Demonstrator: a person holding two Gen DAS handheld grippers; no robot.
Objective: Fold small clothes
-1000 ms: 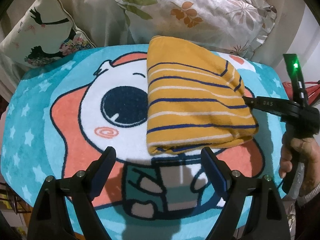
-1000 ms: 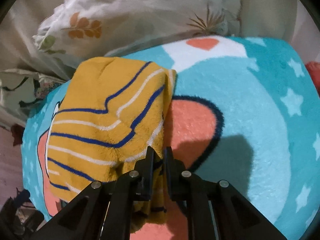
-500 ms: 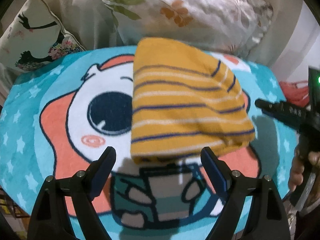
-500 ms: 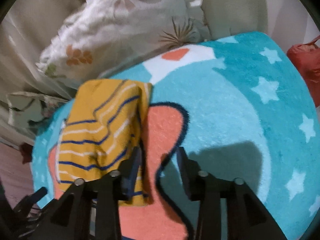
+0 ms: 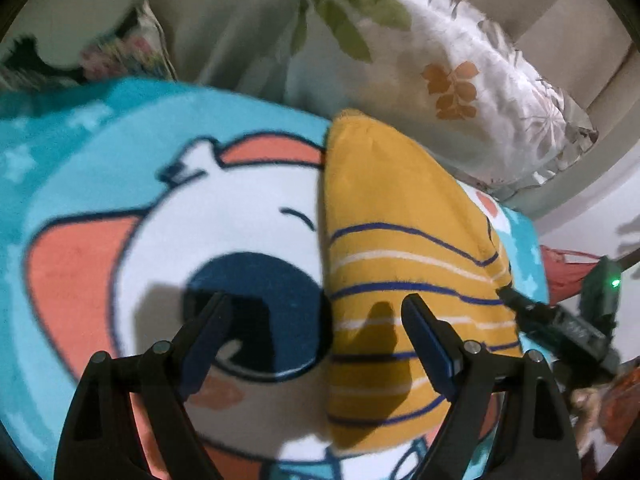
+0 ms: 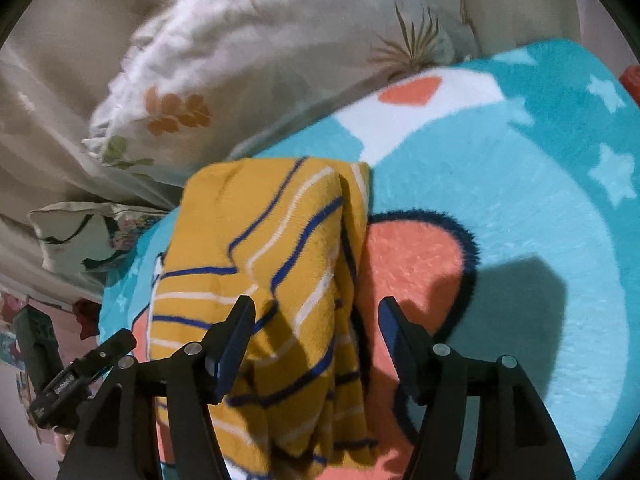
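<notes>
A folded mustard-yellow fleece garment with navy and white stripes (image 5: 404, 280) lies on a plush turquoise rug printed with white stars and a cartoon face in white, coral and navy (image 5: 100, 168). In the left wrist view the garment occupies the right half of the rug, its left edge running straight from near to far beside the cartoon's large navy eye, its far end narrowing toward the cushions. The left gripper (image 5: 316, 340) is spread wide and grips nothing; its left finger sits over the navy eye and its right finger over the garment's near striped part, casting a shadow on the cloth, and whether either finger touches the surface cannot be told. At the garment's right edge the black body of the right gripper (image 5: 560, 328) enters the same view, with a green light glowing on the unit behind it. In the right wrist view the right gripper (image 6: 316, 344) is likewise spread apart, its fingers straddling the thick layered right edge of the garment, left finger over the stripes and right finger over a coral patch of rug, with no cloth pinched. The left gripper's black tip shows at the near left of that view. Beyond the rug's far edge rests a white ruffled pillow with orange and green leaf print (image 6: 224, 80), and to the far left a pale cushion with a dark bird and flower motif (image 6: 80, 240).
</notes>
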